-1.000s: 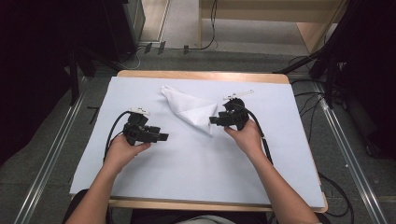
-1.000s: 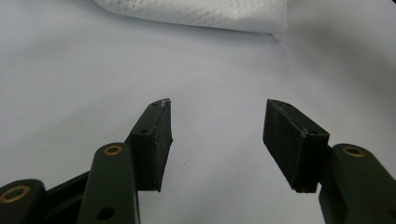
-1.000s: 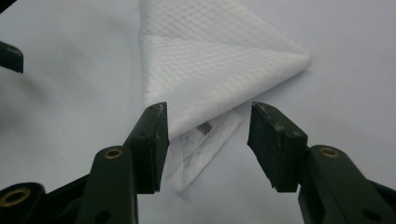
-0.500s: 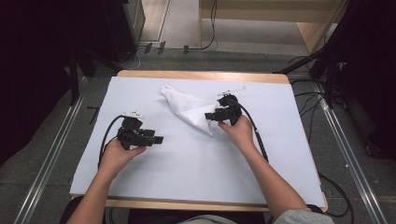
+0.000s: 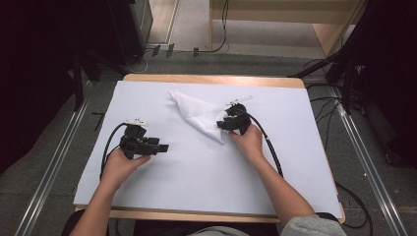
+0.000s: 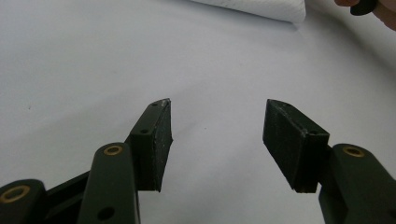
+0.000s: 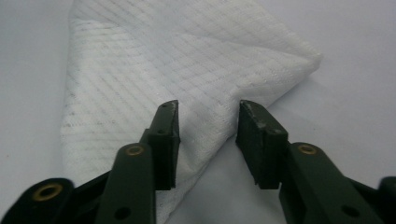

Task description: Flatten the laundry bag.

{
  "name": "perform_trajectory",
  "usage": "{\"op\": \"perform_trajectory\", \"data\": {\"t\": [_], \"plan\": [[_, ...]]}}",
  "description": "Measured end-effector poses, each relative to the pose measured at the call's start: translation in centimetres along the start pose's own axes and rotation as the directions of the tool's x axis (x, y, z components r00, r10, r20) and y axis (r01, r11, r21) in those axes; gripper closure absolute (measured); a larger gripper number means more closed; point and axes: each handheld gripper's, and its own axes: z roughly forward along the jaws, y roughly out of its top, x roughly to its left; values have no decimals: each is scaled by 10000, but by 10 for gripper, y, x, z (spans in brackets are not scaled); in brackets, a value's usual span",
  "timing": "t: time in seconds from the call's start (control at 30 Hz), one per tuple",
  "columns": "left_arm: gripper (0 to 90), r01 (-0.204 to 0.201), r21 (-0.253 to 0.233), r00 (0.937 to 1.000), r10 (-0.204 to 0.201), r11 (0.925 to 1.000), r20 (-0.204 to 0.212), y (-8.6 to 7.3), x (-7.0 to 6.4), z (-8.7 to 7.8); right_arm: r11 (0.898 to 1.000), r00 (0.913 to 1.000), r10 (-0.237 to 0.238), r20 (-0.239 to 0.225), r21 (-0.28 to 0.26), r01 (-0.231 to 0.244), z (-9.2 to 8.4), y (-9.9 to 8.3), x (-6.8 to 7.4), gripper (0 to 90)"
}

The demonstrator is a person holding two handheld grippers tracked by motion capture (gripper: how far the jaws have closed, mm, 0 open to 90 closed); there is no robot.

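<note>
A white quilted cloth point(image 5: 196, 112), folded into a rough triangle, lies on the white sheet point(image 5: 196, 172) at the table's back middle. My right gripper point(image 5: 222, 124) is down at the cloth's right edge. In the right gripper view the cloth point(image 7: 187, 60) spreads ahead, and the right gripper point(image 7: 208, 109) straddles its folded edge. Its jaws have just been closing, with a raised fold of cloth between them and a gap still showing. My left gripper point(image 5: 164, 147) rests at the left, pointing right. In its own view the left gripper point(image 6: 217, 105) is open over bare sheet, with the cloth point(image 6: 252, 7) far ahead.
The sheet covers most of a wooden table point(image 5: 211, 78). Cables point(image 5: 268, 142) trail from both grippers toward the person. Metal rails point(image 5: 54, 162) run along the floor at both sides, and dark equipment stands at the back left.
The right gripper has sunk onto the cloth's right edge and shifted slightly left. The left hand has barely moved.
</note>
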Motion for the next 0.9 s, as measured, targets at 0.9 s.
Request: {"op": "perform_trajectory", "data": {"t": [0.9], "plan": [[427,361,-238,9990,-367,9991,-251,0,17,-11,9850,9738,-1559,-1652,-1003,1407,-36,10,62,864]]}}
